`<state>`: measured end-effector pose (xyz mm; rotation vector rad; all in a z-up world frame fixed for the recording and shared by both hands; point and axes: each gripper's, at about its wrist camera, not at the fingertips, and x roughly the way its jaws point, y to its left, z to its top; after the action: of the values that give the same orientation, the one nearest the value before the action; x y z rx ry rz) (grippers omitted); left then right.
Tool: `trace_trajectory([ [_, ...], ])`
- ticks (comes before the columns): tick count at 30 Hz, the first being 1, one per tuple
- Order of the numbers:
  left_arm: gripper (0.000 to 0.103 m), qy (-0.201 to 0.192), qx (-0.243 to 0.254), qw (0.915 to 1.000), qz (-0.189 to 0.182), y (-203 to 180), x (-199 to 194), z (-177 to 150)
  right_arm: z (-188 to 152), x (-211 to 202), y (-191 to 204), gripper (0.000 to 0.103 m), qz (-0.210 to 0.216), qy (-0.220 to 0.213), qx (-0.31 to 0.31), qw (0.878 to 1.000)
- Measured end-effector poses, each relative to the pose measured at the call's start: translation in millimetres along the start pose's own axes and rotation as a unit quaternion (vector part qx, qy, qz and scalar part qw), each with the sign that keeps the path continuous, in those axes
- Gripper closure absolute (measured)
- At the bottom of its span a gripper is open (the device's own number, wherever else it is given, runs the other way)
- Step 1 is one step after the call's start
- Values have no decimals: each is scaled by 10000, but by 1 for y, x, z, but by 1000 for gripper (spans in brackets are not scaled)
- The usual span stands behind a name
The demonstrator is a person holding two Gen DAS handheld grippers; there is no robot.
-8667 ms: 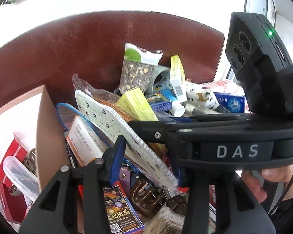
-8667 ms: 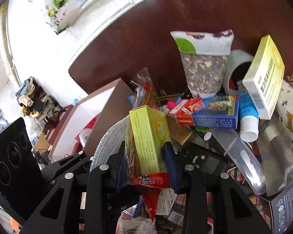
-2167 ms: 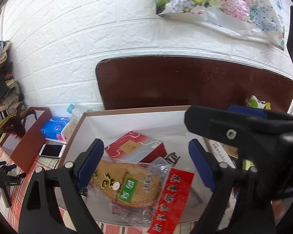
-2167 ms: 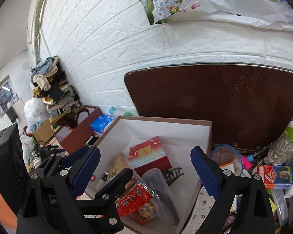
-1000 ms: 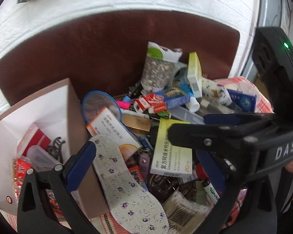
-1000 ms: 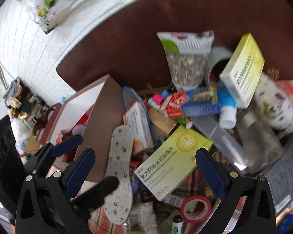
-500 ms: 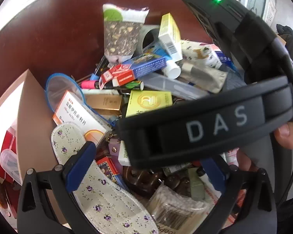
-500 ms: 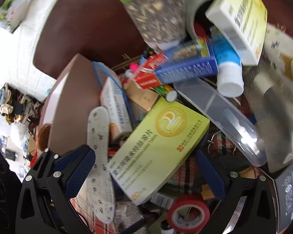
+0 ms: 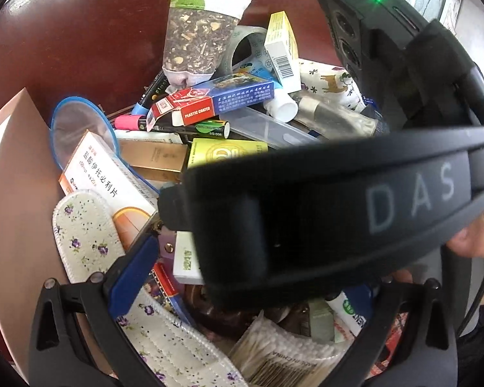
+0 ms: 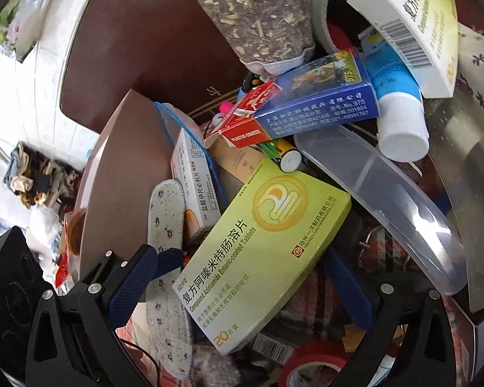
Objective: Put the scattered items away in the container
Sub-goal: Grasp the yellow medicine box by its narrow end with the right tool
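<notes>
A pile of scattered items lies beside the brown cardboard box [image 10: 119, 174]. My right gripper [image 10: 238, 287] is open, its blue pads on either side of a yellow-green tablet box [image 10: 261, 245], not closed on it. My left gripper [image 9: 242, 277] is open low over the pile; its left pad [image 9: 132, 271] sits by a floral insole [image 9: 87, 235], and its right finger is hidden behind the right gripper's black body [image 9: 338, 219]. The tablet box [image 9: 226, 151] shows partly in the left wrist view.
Around are an orange-white medicine box [image 9: 106, 180], a blue-red carton [image 10: 306, 109], a seed pouch [image 9: 196, 42], a clear plastic case [image 10: 380, 200], a blue tube [image 10: 397, 109], red tape [image 10: 309, 364] and cotton swabs [image 9: 284, 361]. A dark wooden board [image 9: 80, 48] stands behind.
Both grippers have dropped closer into the pile. The right gripper now straddles the yellow-green tablet box, and its body covers more of the left wrist view.
</notes>
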<state>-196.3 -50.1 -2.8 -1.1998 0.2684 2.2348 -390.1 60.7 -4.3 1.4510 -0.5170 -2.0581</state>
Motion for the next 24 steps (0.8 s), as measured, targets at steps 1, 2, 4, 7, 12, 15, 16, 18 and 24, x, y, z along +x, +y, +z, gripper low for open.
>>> trace_trajectory([
  [1, 1, -26, 2, 10000, -12, 1, 0, 0, 1, 1, 1, 0, 1, -24, -29, 10000],
  [2, 1, -33, -11, 10000, -42, 2, 0, -1, 1, 2, 1, 0, -16, -38, -51, 10000],
  [4, 2, -79, -70, 9999, -125, 4, -1, 0, 2, 5, 4, 0, -39, -53, -129, 9999],
  [7, 6, -48, -61, 9999, -135, 4, 1, -2, 2, 10, 9, 0, -29, -89, -287, 9995],
  [12, 10, -132, 95, 9999, -50, 2, -4, -3, 0, 8, 17, 15, -411, -87, -517, 9978],
  [15, 11, -112, 99, 9999, -43, 2, -6, -4, 2, 6, 16, 20, -386, -105, -504, 9979],
  [16, 12, -117, 109, 9999, -36, 0, -7, -4, 3, 5, 15, 20, -399, -111, -518, 9978],
  [18, 13, -149, 128, 9998, -28, 0, -11, -4, 3, 0, 15, 22, -425, -148, -562, 9974],
  [24, 15, -306, 212, 9993, 11, -7, -20, 2, 2, -15, 22, 23, -470, -334, -700, 9959],
])
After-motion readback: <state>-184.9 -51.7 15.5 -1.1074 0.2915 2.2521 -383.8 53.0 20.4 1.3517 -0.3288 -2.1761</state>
